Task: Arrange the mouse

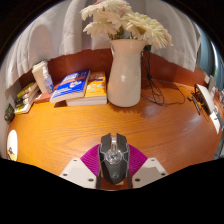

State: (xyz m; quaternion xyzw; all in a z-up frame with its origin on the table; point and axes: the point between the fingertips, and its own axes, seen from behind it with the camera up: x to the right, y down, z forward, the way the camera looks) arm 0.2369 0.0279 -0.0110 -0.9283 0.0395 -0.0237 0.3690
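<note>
A dark grey and black computer mouse (113, 158) sits between my gripper's (112, 167) two fingers, its nose pointing away over the wooden table (170, 125). Both magenta pads (91, 156) press against its sides, so the fingers are shut on it. The mouse's rear end is hidden at the fingers' base. I cannot tell whether it rests on the table or is lifted a little.
A white vase (125, 72) with pale flowers (125, 22) stands beyond the fingers. A blue book stack (79, 87) and small boxes (42, 77) lie to its left. A cable (160, 95) and a white object (207, 102) lie to the right.
</note>
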